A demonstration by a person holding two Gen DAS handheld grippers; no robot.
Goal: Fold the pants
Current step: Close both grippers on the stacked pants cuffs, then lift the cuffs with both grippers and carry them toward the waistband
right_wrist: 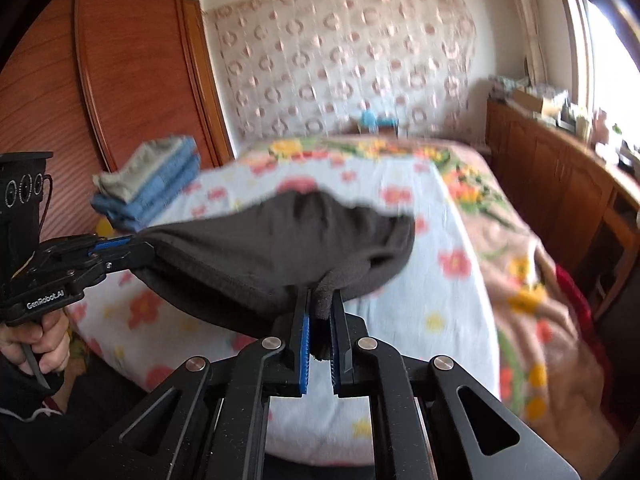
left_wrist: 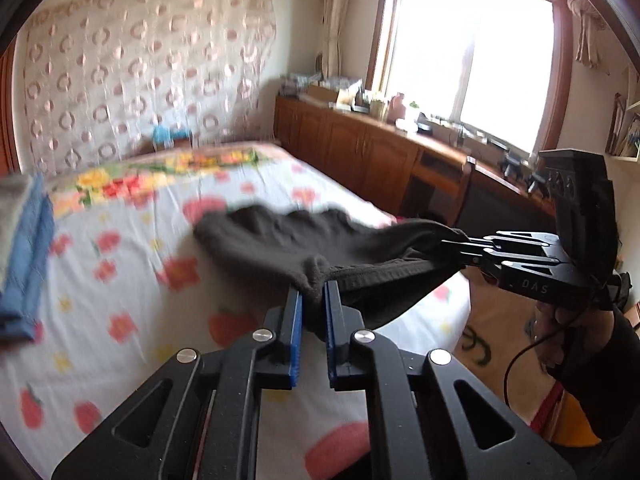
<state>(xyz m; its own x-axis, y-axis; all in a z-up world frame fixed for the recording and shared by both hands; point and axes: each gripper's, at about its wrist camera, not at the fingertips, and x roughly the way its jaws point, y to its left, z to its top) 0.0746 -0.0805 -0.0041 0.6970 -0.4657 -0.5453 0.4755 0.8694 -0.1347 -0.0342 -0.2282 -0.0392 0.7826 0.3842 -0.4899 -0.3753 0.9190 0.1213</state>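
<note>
Lifting dark pants (left_wrist: pixel 288 236) by one edge above bed (left_wrist: pixel 120 280) near its foot edge; left tongs (left_wrist: pixel 314 300) and right tongs (right_wrist: pixel 320 312) each clamped on bunched fabric, cloth stretched between. Next: carry held edge across toward far edge, lay flat.

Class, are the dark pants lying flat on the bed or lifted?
Lifted: the dark pants hang stretched between the left hand-held gripper and right hand-held gripper, above the bed.

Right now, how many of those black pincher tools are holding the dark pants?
2: the left gripper pinches one end, the right gripper the other, pants stretched between them above the bed.
</note>
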